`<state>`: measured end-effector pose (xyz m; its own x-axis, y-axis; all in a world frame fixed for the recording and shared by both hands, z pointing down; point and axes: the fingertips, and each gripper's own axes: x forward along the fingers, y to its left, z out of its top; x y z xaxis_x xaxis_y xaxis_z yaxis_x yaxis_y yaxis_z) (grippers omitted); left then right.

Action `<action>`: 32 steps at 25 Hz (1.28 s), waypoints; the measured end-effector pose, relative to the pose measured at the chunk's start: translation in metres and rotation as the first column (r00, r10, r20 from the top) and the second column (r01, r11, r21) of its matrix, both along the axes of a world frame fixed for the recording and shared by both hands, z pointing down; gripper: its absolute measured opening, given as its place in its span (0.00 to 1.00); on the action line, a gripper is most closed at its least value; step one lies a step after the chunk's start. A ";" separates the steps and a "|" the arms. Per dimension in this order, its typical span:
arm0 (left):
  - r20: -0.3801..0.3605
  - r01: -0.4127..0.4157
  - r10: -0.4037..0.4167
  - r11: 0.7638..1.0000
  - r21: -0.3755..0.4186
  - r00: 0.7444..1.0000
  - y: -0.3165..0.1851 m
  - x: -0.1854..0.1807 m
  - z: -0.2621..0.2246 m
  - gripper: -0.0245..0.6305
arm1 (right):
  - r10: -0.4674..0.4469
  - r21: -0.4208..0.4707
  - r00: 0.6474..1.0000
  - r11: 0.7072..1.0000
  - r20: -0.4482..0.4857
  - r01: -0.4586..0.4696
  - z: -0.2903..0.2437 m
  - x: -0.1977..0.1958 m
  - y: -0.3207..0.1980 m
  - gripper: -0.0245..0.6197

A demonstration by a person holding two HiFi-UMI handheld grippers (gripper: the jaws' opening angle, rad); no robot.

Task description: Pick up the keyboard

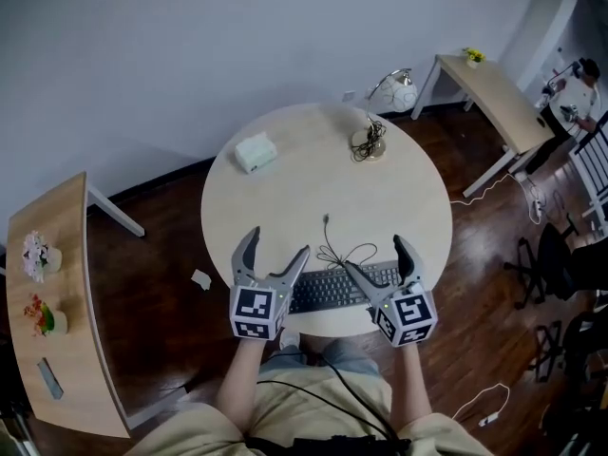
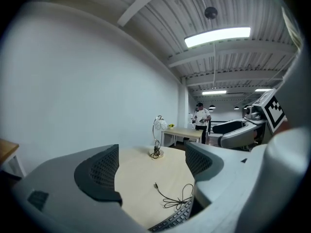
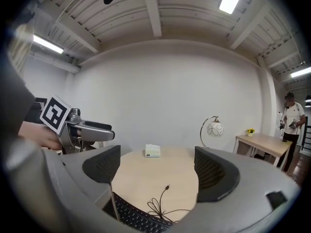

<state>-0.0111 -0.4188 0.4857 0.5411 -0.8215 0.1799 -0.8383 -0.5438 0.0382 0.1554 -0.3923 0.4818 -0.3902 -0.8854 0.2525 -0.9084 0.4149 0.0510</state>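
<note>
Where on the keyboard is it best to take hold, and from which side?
The keyboard lies flat, long and thin, so a single middle grip would probably tip it. Take its two short ends: left gripper on the left end, right gripper on the right, both from the person's side.

The keyboard (image 1: 344,287) lies at the near edge of the round surface (image 1: 285,207), with its cable (image 1: 340,250) looped just behind it. The left gripper (image 1: 277,242) sits at the keyboard's left end, the right gripper (image 1: 375,254) over its right end. Far back stand a box (image 1: 256,151) on the left and a lamp (image 1: 370,141) on the right.
</note>
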 end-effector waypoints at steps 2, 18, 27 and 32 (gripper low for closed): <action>0.008 -0.024 0.024 0.999 -0.042 1.000 -0.002 0.007 0.014 0.65 | -0.010 -0.034 1.000 0.999 0.008 0.010 0.012 0.002 -0.005 0.79; -0.024 -0.014 -0.005 0.703 -0.711 1.000 0.054 -0.011 0.265 0.65 | 0.056 -0.569 0.997 0.822 0.060 -0.012 0.252 0.160 0.018 0.79; -0.006 -0.023 0.033 0.518 -0.855 0.999 0.070 -0.027 0.329 0.65 | -0.039 -0.798 0.984 0.580 0.176 0.166 0.344 0.194 0.035 0.79; -0.029 -0.038 0.027 0.468 -0.883 0.999 0.074 -0.016 0.342 0.62 | -0.061 -0.833 0.982 0.523 0.178 0.183 0.357 0.195 0.031 0.73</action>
